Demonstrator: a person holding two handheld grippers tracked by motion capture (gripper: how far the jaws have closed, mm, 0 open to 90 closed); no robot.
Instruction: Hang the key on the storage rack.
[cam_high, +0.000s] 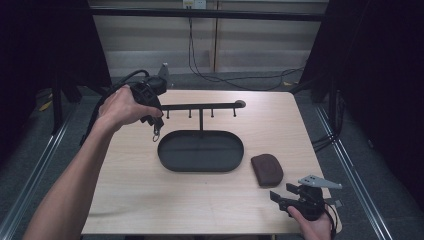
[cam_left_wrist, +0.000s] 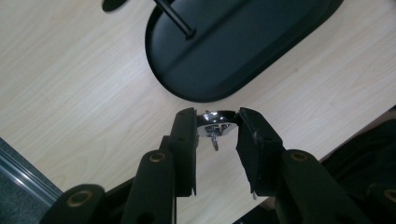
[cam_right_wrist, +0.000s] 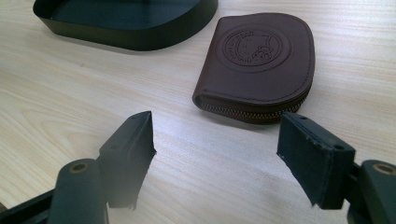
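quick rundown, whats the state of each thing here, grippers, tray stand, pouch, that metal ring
left gripper: shut on the metal key ring, lifted above the table
metal key ring: clamped between the jaws, small clasp hanging below it
right gripper: open, nothing between the jaws, low at the table's near edge
brown zip pouch: zipped shut, lying flat on the table
black tray stand: upright, tray bare, hooks on its bar bare

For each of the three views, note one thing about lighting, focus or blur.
High view: the table is evenly lit, its surroundings dark. Left gripper view: glare on the metal ring held by the left gripper; jaw bases soft. Right gripper view: the brown pouch is sharp; the right gripper blurs near the lens.
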